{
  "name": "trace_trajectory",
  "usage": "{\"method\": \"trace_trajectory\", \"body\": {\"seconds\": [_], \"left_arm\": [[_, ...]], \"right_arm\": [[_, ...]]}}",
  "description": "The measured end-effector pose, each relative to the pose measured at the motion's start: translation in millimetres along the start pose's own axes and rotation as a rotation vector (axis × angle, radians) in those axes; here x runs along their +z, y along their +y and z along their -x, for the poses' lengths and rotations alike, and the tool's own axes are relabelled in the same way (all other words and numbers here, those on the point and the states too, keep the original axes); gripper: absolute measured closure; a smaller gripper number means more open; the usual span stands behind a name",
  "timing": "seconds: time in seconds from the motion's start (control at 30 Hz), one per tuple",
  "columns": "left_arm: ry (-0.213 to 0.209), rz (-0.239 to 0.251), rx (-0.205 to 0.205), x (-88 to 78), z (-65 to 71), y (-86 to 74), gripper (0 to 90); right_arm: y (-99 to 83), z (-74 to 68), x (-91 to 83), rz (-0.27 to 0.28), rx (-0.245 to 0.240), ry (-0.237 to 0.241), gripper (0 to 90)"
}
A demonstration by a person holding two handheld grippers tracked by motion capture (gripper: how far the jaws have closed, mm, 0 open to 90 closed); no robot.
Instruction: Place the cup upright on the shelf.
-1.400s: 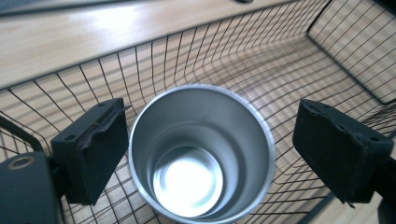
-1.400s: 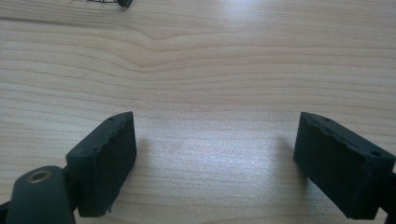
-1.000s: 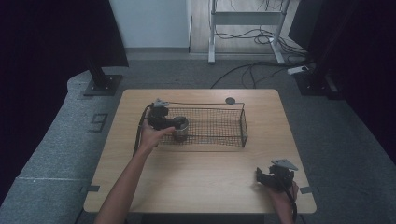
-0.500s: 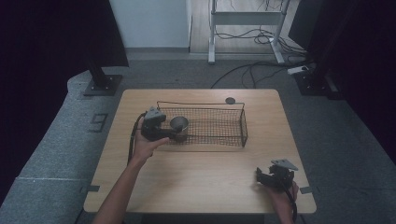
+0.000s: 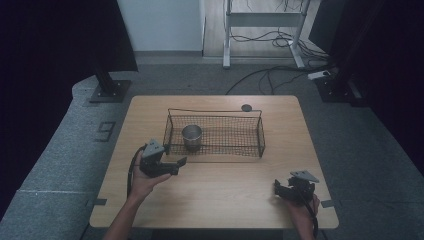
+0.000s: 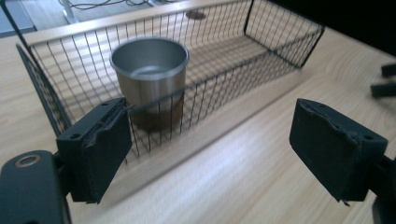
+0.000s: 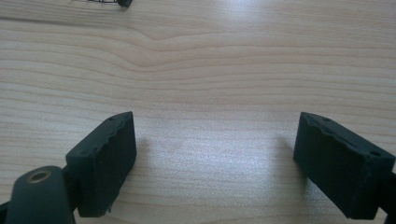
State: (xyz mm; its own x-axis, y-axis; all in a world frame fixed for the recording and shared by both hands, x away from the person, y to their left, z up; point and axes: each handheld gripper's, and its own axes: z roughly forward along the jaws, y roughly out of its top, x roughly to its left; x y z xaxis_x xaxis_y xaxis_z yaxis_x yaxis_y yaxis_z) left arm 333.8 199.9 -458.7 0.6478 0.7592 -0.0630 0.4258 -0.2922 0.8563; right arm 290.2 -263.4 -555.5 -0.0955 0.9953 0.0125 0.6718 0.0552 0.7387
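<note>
A steel cup (image 5: 192, 136) stands upright in the left end of a black wire basket (image 5: 260, 134) at the middle of the table. In the left gripper view the cup (image 6: 150, 77) shows through the mesh of the basket (image 6: 285, 39). My left gripper (image 5: 179, 163) is open and empty, just outside the basket's front left corner, and its jaws (image 6: 219, 154) stand wide apart over bare wood. Low over the table's front right corner, my right gripper (image 5: 278, 188) is open too, its jaws (image 7: 215, 158) spread above the wood with nothing between them.
A small dark round disc (image 5: 246, 107) lies on the table behind the basket. The wooden table (image 5: 225, 200) has bare room in front of the basket. Black stands and cables are on the grey floor beyond.
My left gripper has let go of the steel cup inside the basket and drawn back toward the table's front left. The cup now stands alone. The right gripper has stayed put.
</note>
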Motion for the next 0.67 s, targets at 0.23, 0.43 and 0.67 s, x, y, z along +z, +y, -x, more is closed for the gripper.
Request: {"method": "trace_trajectory", "body": {"seconds": [0.23, 0.43, 0.67], "left_arm": [[-0.012, -0.046, 0.015, -3.6, 11.5, -31.9, 12.9], [-0.011, -0.062, 0.005, -1.0, 10.9, -42.1, 13.4], [-0.024, -0.079, -0.005, 3.2, 12.1, -47.6, 13.6]], "right_arm": [[0.0, 0.1, 0.0, 0.001, -0.001, 0.0, 12.9], [0.0, 0.0, 0.0, 0.001, -0.001, -0.001, 12.9], [0.0, -0.1, 0.0, 0.0, 0.0, -0.001, 13.0]]}}
